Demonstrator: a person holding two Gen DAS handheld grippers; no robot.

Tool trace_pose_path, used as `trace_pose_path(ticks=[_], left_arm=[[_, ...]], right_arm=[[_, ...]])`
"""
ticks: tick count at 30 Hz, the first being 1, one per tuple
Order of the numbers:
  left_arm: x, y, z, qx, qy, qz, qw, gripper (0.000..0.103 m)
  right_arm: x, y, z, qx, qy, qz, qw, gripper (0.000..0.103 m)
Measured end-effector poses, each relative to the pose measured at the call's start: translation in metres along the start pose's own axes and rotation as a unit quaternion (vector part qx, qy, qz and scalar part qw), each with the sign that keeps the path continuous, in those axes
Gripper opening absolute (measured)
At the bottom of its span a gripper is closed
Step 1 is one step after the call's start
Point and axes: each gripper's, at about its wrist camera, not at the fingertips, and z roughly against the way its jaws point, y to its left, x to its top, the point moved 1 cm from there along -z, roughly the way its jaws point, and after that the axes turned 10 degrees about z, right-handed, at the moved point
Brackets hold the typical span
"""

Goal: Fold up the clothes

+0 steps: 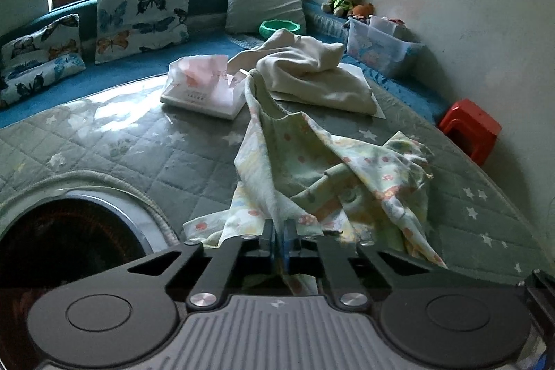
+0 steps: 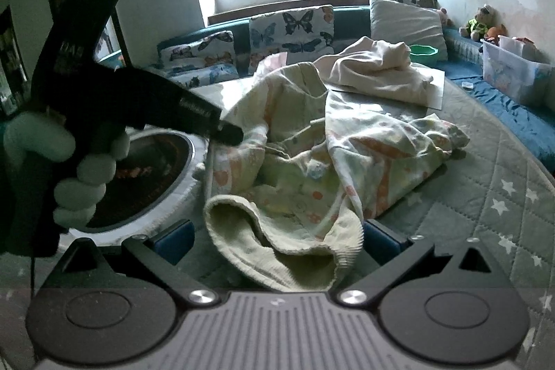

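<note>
The left gripper (image 1: 281, 231) has its two fingers pressed together on a fold of the printed garment (image 1: 305, 162), and the cloth rises from the jaws in a tight ridge. The garment is pale green with small orange and yellow figures. It lies crumpled on the grey quilted table cover (image 1: 156, 162), near the middle, and reaches toward the near edge.

The right wrist view shows what the left one cannot: the right gripper (image 2: 277, 241) is spread wide, its blue pads (image 2: 173, 240) on either side of the ribbed cuff (image 2: 277, 252) of the same garment (image 2: 347, 144), without pinching it. This view also shows the left gripper (image 2: 229, 132) from the side, held by a white-gloved hand (image 2: 69, 162), with its tip on the left edge of the garment.

A cream cloth (image 1: 312, 68) lies bunched at the far side of the table, on a white sheet. Just left of it, only the left view shows plainly a pink and white packet (image 1: 204, 89). A round dark opening with a metal rim (image 1: 69, 241) is set in the table at the near left corner. Only the left view shows a red stool (image 1: 470, 127) beyond the right edge.
</note>
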Motion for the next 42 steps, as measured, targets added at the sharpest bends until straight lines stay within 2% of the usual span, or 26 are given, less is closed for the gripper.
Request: trace_pose_path(ticks=[5, 12, 14, 15, 16, 17, 19, 25, 27, 28, 29, 31, 32, 34, 35, 38, 42], left_arm=[[-0.006, 0.008, 0.012, -0.005, -0.006, 0.004, 1.0000, 0.003], [-0.005, 0.011, 0.022, -0.008, -0.012, 0.006, 0.9999, 0.004], [-0.002, 0.010, 0.022, -0.008, -0.013, 0.008, 0.9998, 0.012], [0.000, 0.008, 0.022, -0.009, -0.014, 0.007, 0.9998, 0.015], [0.002, 0.007, 0.021, -0.008, -0.017, 0.006, 0.9998, 0.023], [0.004, 0.005, 0.020, -0.005, -0.019, 0.005, 0.9998, 0.039], [0.008, 0.002, 0.017, 0.001, -0.023, 0.004, 0.9997, 0.052], [0.018, 0.003, -0.008, 0.008, -0.003, 0.015, 0.9998, 0.054], [0.018, 0.002, -0.015, 0.008, 0.004, 0.012, 0.9999, 0.052], [0.018, 0.002, -0.019, 0.008, 0.009, 0.012, 0.9999, 0.048], [0.018, 0.002, -0.022, 0.005, 0.012, 0.011, 0.9998, 0.032], [0.016, 0.003, -0.024, -0.004, 0.019, 0.012, 0.9997, 0.016], [0.015, 0.004, -0.024, -0.005, 0.018, 0.012, 0.9997, 0.011], [0.013, 0.005, -0.021, -0.006, 0.015, 0.011, 0.9998, 0.007], [0.012, 0.006, -0.019, -0.006, 0.014, 0.012, 0.9998, 0.004], [0.011, 0.010, -0.013, -0.006, 0.011, 0.014, 0.9998, 0.003], [0.007, 0.013, -0.006, -0.005, 0.009, 0.014, 0.9999, 0.002]], right_arm=[[0.006, -0.003, 0.016, 0.002, -0.016, -0.001, 1.000, 0.103], [0.027, -0.022, 0.024, -0.021, -0.045, -0.021, 0.999, 0.102], [0.031, -0.026, 0.017, -0.028, -0.040, -0.017, 0.999, 0.101], [0.032, -0.027, 0.012, -0.031, -0.036, -0.016, 0.999, 0.098], [0.033, -0.029, 0.008, -0.035, -0.032, -0.015, 0.999, 0.096], [0.033, -0.031, 0.002, -0.037, -0.026, -0.017, 0.999, 0.095], [0.034, -0.036, -0.011, -0.043, -0.014, -0.022, 0.999, 0.091], [0.036, -0.049, -0.040, -0.050, 0.012, -0.034, 0.998, 0.080], [0.036, -0.050, -0.048, -0.052, 0.019, -0.030, 0.998, 0.075], [0.036, -0.050, -0.053, -0.052, 0.024, -0.029, 0.998, 0.074], [0.035, -0.051, -0.058, -0.051, 0.028, -0.029, 0.998, 0.070], [0.034, -0.052, -0.065, -0.048, 0.034, -0.031, 0.998, 0.062], [0.033, -0.053, -0.067, -0.047, 0.036, -0.032, 0.998, 0.053], [0.031, -0.054, -0.069, -0.048, 0.038, -0.035, 0.998, 0.043], [0.029, -0.055, -0.068, -0.049, 0.038, -0.036, 0.997, 0.034], [0.025, -0.057, -0.063, -0.054, 0.034, -0.035, 0.997, 0.020], [0.021, -0.057, -0.051, -0.064, 0.024, -0.031, 0.997, 0.008]])
